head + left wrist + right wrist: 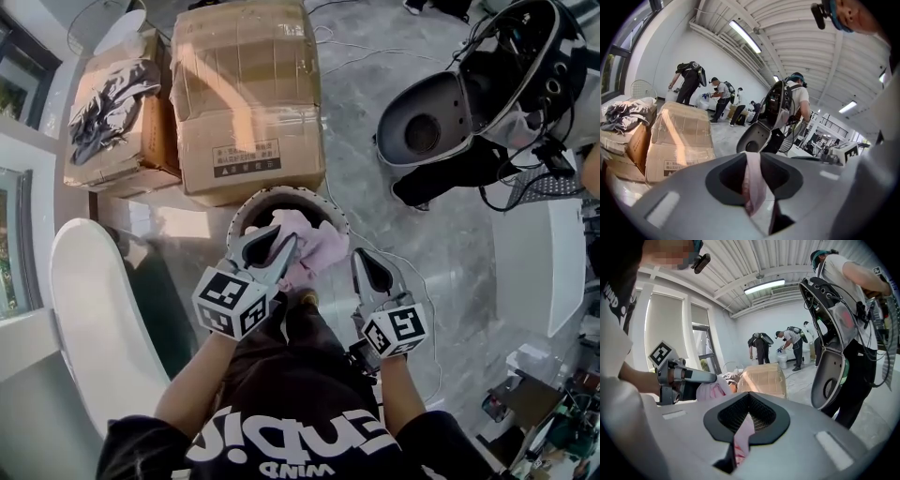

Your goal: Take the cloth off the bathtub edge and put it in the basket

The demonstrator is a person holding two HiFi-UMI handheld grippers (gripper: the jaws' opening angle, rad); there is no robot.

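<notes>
The pink cloth (314, 246) hangs bunched over the round dark basket with a white lace rim (246, 214), right in front of me. My left gripper (287, 247) is shut on the cloth's near edge. In the left gripper view a pink strip of cloth (754, 183) is pinched between the jaws (753, 158). My right gripper (360, 257) sits just right of the cloth with its jaws together and nothing in them. From the right gripper view (749, 397) the cloth (712, 391) shows beside the left gripper (701, 377). The white bathtub edge (94, 319) curves at my left.
Two cardboard boxes stand beyond the basket: a large one (248, 94) and one holding grey clothes (112, 108). A person with backpack gear (487, 103) stands at the upper right, next to a white counter (544, 262). Several more people stand far off.
</notes>
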